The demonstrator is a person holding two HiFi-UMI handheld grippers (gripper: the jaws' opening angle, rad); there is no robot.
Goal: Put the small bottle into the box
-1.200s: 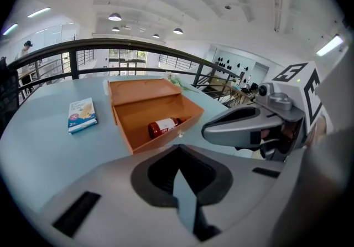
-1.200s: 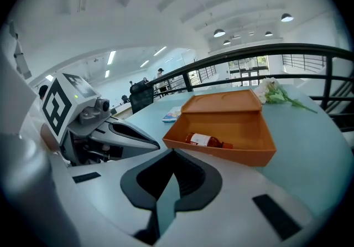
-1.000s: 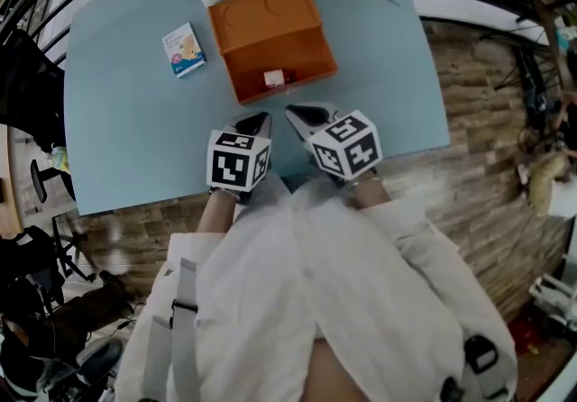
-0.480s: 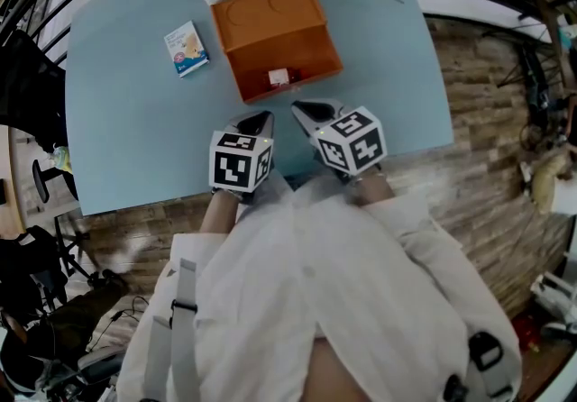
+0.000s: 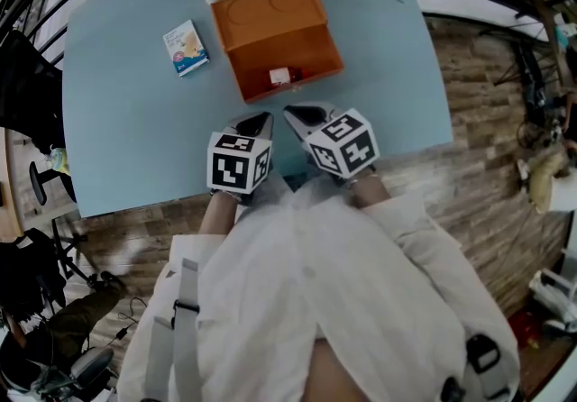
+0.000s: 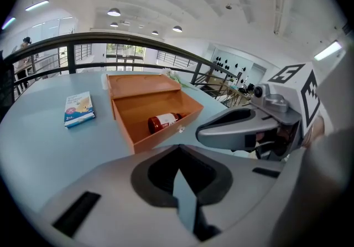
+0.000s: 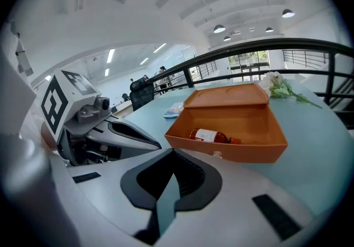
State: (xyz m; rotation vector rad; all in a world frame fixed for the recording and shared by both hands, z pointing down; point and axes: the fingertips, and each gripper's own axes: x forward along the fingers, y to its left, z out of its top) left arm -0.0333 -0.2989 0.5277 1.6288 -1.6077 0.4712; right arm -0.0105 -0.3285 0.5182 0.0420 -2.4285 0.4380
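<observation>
Both grippers, the left gripper and the right gripper, hover clenched and empty near the front edge of the table, just short of the open orange box. The small bottle lies on its side inside the box, so the placing looks complete and nothing of the task appears left to do.

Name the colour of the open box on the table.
Orange; the open rectangular box shows best in the right gripper view.
</observation>
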